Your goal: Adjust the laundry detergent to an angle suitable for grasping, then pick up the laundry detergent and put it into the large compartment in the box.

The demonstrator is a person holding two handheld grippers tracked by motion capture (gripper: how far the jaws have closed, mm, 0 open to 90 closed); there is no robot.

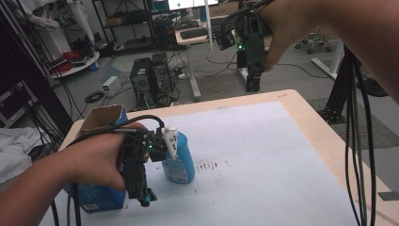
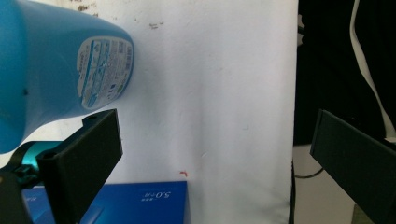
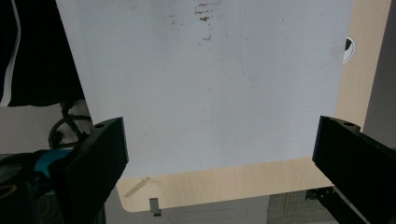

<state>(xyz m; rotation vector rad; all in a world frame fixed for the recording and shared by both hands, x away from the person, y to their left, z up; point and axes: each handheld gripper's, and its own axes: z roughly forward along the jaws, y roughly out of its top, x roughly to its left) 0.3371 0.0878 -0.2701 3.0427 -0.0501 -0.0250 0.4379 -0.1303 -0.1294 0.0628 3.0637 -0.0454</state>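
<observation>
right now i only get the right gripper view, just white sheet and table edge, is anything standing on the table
Observer: Yes. A blue spray bottle stands at the left side of the sheet.
Operator: anything else near it
Observer: An open blue box stands just left of the bottle, at the table edge.
Operator: where is the left gripper
Observer: The left gripper is low by the bottle, jaws wide open; in the left gripper view the bottle lies outside them, not between.
Operator: and mine
Observer: The right gripper is held high beyond the table's far edge, open and empty.
</observation>
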